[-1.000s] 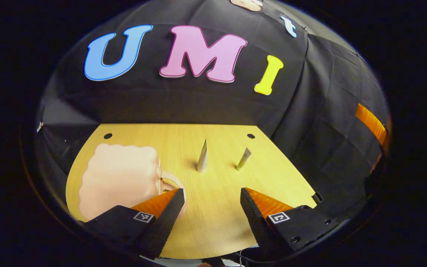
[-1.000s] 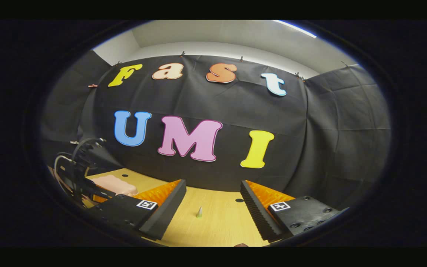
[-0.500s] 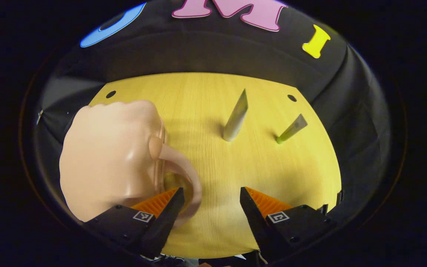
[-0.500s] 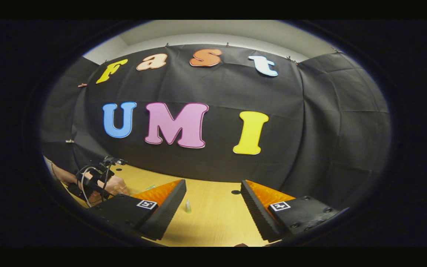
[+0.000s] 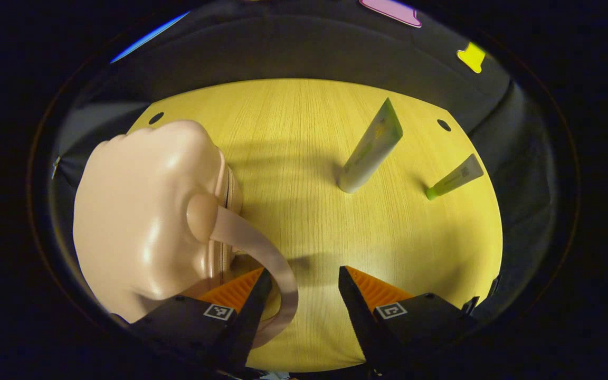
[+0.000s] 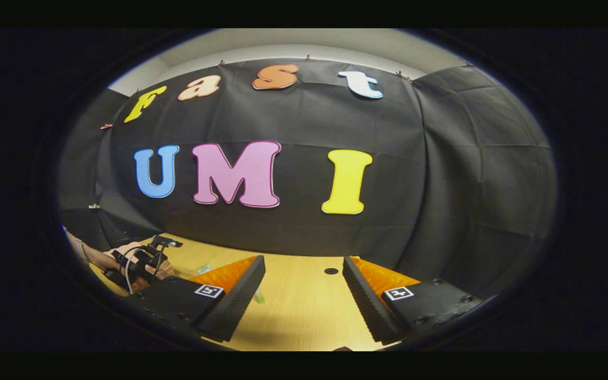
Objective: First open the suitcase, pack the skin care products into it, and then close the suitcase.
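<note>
Pink suitcase (image 5: 140, 211) (zipper shut) partly hidden behind left hand-held gripper (image 5: 300, 301).

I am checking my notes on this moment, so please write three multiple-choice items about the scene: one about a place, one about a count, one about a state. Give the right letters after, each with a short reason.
1. In the left gripper view, where is the pink suitcase on the wooden table?
A. on the left side
B. on the far right edge
C. between the two tubes

2. How many skin care tubes stand on the table in the left gripper view?
A. one
B. two
C. four

3. In what state is the suitcase?
A. wide open
B. closed
C. open with tubes inside

Answers:
1. A, it lies left of the left gripper, with its handle curving toward the fingers.
2. B, the larger tube and the smaller tube stand to the right.
3. B, its shells meet along the zipper line, and both tubes are outside.
</note>
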Demonstrator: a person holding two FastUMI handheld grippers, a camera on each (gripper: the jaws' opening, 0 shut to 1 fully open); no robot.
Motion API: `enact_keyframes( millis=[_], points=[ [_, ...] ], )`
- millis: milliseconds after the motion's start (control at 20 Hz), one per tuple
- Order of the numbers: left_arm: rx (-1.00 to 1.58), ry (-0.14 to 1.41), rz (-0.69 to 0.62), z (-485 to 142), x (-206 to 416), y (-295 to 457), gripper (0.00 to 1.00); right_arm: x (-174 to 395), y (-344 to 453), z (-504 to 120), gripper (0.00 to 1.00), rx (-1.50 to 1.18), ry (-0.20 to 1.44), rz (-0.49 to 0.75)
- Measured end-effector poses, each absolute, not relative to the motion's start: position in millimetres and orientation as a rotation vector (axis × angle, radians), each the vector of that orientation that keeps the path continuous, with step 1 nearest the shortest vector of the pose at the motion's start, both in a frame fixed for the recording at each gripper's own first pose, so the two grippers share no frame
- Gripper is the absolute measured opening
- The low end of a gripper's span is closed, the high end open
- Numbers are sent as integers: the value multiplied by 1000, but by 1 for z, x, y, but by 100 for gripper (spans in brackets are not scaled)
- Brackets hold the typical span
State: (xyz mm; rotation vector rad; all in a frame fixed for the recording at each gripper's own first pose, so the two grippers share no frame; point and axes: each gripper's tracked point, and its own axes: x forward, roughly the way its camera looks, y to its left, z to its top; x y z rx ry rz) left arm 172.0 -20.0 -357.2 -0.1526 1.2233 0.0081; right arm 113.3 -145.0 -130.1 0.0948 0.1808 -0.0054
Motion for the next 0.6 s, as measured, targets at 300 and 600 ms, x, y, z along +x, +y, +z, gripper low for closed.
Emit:
enact_keyframes(
  millis=[300, 600],
  points=[
    [-245, 1294, -4, -362, 157, -9, 28, 116, -145, -143, 94, 110, 218, 16],
    [-104, 1189, -117, -291, 171, -7, 17, 120, -129, -149, 94, 119, 241, 60]
  ],
)
